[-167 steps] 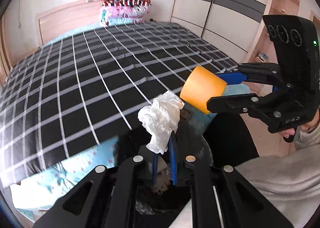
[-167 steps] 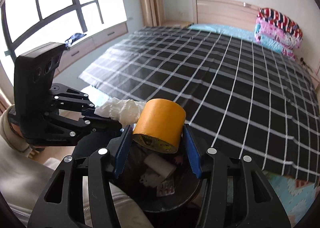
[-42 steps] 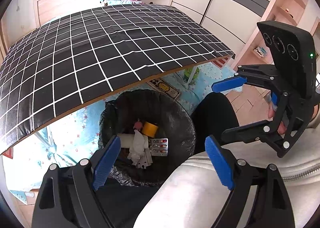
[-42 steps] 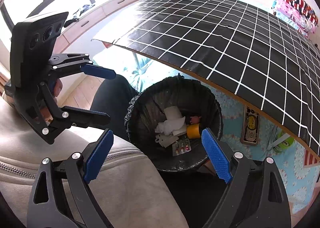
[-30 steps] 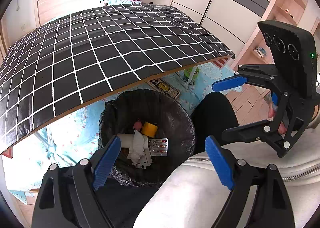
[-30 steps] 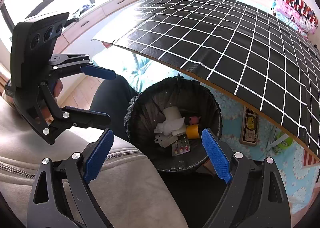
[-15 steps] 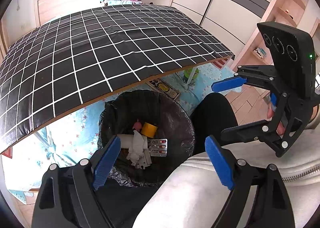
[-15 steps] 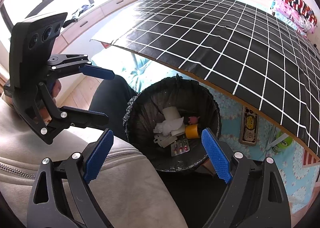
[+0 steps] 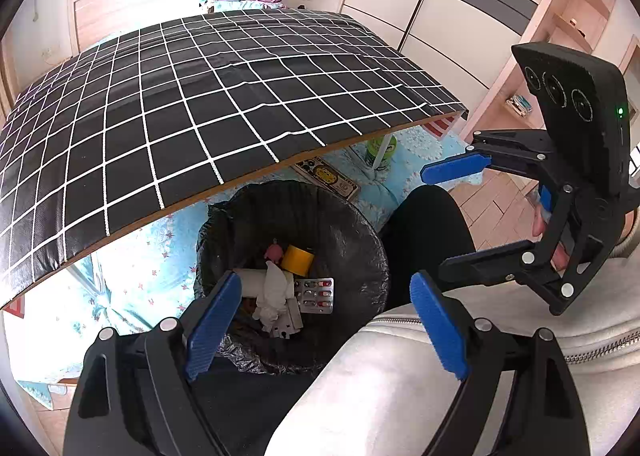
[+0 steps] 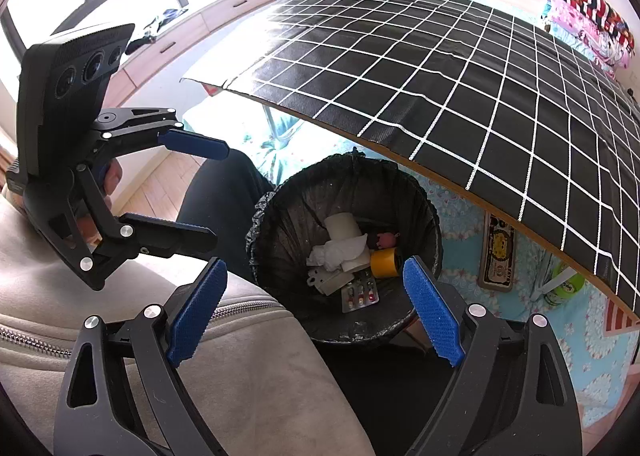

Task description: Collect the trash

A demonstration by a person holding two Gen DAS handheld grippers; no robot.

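Note:
A black-lined trash bin (image 9: pixel 360 240) stands on the floor below the table edge; it also shows in the right wrist view (image 10: pixel 280 223). Inside lie a yellow tape roll (image 9: pixel 297 258) (image 10: pixel 385 262), crumpled white tissue (image 9: pixel 276 288) (image 10: pixel 336 252), a pill blister pack (image 9: pixel 316 295) (image 10: pixel 359 296), a white roll (image 10: pixel 341 226) and a small pink toy (image 9: pixel 274 252). My left gripper (image 9: pixel 326 330) is open and empty above the bin. My right gripper (image 10: pixel 316 312) is open and empty above it too; it also shows in the left wrist view (image 9: pixel 452 211).
A table with a black, white-gridded cloth (image 9: pixel 192 111) overhangs the bin. The person's dark-trousered leg (image 9: pixel 424 240) and grey jacket (image 9: pixel 400 384) are close beside the bin. A green can (image 9: pixel 378 149) and a flat printed box (image 9: pixel 326 177) lie on the blue mat.
5.6 s ago the left gripper held the tissue and the right the tape roll over the bin; both now lie in it. Over the last second nothing has visibly moved.

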